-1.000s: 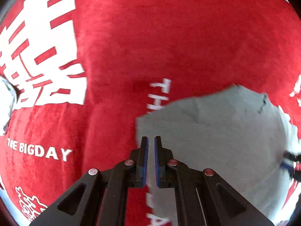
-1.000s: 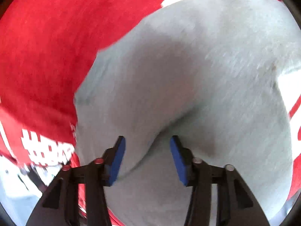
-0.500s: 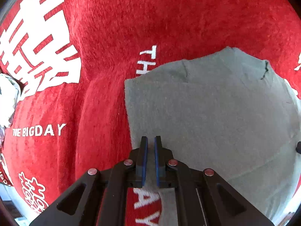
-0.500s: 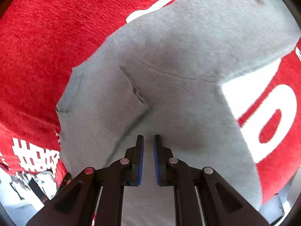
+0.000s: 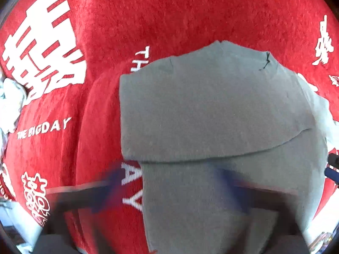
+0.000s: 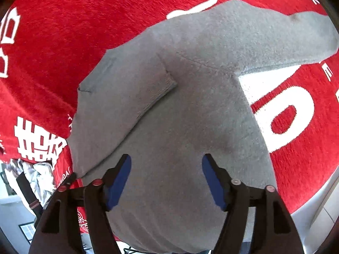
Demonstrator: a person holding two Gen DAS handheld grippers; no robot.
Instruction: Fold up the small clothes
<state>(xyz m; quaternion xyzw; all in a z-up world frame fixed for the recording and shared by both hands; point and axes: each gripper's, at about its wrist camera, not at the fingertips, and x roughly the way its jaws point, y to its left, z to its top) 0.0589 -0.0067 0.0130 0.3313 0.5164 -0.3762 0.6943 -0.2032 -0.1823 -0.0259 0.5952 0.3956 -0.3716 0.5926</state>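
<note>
A: Where is the garment now, pls?

B: The grey garment [image 5: 211, 114] lies flat on the red cloth [image 5: 169, 17] with white print, centre to lower right of the left wrist view. In the right wrist view it fills the middle [image 6: 190, 127], one sleeve goes to the upper right of the frame.

A: How far is the folding, approx?

B: I judge about halfway. One side is already laid over the body: in the left view a folded flap sits on top, its edge runs across the middle of the frame. In the right view a cuff end rests on the body, left of centre. The other sleeve, upper right, is not yet folded in, and the final fold of the body is also left, I think.

A: And the tongs?

B: Left gripper [image 5: 169, 188] is blurred at the bottom of its frame, the jaws are opening wide, nothing held; the garment's edge lies under the gap. Right gripper [image 6: 166, 180] is also opening, the blue pads stand apart over the grey fabric, and I see no cloth pinched between them.

A: Other clothes?

B: A pale crumpled item [image 5: 10, 103] at the left edge, maybe the next one; cannot tell what it is.
</note>
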